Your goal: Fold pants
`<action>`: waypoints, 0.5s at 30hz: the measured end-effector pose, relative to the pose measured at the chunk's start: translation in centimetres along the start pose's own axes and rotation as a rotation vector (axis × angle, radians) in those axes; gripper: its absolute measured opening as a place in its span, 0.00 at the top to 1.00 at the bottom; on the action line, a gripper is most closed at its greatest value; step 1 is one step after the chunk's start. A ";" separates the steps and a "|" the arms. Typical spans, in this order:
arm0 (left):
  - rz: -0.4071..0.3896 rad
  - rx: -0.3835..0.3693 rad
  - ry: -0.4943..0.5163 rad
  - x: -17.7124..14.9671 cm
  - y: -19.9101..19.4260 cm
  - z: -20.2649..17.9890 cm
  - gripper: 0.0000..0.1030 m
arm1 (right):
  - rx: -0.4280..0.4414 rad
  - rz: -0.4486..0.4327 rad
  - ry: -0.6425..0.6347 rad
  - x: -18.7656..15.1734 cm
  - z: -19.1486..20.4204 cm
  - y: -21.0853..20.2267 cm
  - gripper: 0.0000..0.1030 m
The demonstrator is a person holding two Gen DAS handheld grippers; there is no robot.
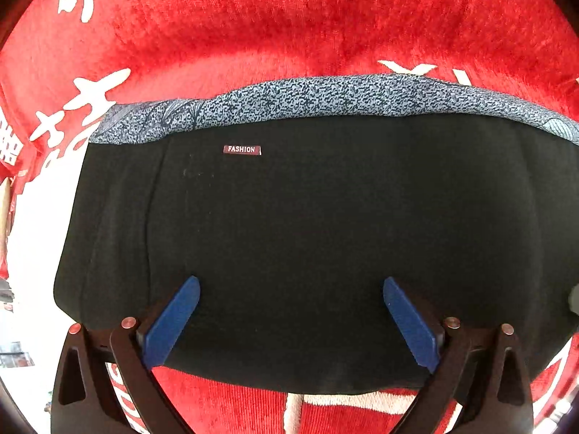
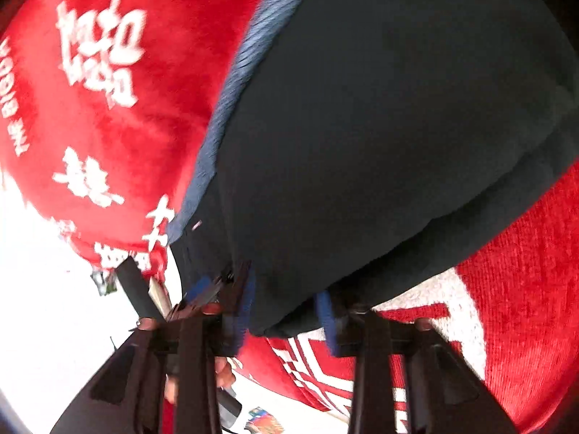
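Observation:
The black pants (image 1: 307, 235) lie folded into a flat block on the red cloth, with a blue patterned waistband (image 1: 325, 97) along the far edge and a small "FASHION" label (image 1: 241, 149). My left gripper (image 1: 291, 311) is open, its blue fingers (image 1: 173, 320) spread over the near part of the pants, holding nothing. In the right wrist view the pants (image 2: 380, 126) fill the frame, blurred. My right gripper (image 2: 286, 311) has its blue fingers (image 2: 325, 320) apart at the pants' near edge, with fabric drooping between them.
A red plush cloth (image 1: 271, 25) with white characters covers the table and also shows in the right wrist view (image 2: 108, 119). The left gripper's dark frame (image 2: 137, 289) shows at the lower left of the right wrist view. The bright floor lies beyond the table's edge (image 2: 43, 307).

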State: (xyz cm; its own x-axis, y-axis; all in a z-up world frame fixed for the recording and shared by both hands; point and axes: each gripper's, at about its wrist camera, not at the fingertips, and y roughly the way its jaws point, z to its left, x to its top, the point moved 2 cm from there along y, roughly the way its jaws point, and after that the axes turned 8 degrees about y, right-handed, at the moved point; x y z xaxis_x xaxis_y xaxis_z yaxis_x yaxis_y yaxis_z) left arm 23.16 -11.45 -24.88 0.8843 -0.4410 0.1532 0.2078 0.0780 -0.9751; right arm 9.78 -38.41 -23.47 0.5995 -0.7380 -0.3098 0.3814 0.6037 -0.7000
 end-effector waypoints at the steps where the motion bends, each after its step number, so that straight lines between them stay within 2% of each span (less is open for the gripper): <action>1: -0.001 -0.014 -0.001 0.1 -0.4 0.1 0.02 | 0.001 -0.012 -0.009 0.0 0.1 -0.5 0.92; 4: -0.042 -0.051 -0.004 0.1 -2.7 0.0 0.02 | -0.026 -0.044 -0.093 -1.3 1.2 -2.8 0.92; 7: -0.057 -0.078 0.039 -0.4 -3.8 -1.8 0.02 | -0.087 -0.048 -0.125 -2.5 0.1 -3.2 0.92; 10: 0.001 -0.053 0.119 -1.8 -1.9 -4.1 0.01 | -0.138 -0.052 -0.117 -2.5 -2.1 -2.4 0.92; 12: -0.070 -0.027 0.117 -2.7 -2.0 -4.3 0.01 | -0.139 -0.069 -0.141 -2.6 -2.4 -2.1 0.93; 15: -0.040 -0.033 0.108 -2.5 -2.1 -3.8 0.01 | -0.144 -0.037 -0.164 -2.8 -2.0 -2.8 0.82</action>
State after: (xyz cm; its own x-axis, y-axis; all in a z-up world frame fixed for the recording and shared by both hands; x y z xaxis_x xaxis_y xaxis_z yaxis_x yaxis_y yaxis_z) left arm 18.98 -13.92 -23.87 0.8250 -0.5372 0.1754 0.2266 0.0300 -0.9735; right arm 5.60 -38.61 -21.94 0.6976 -0.6930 -0.1820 0.3078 0.5193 -0.7972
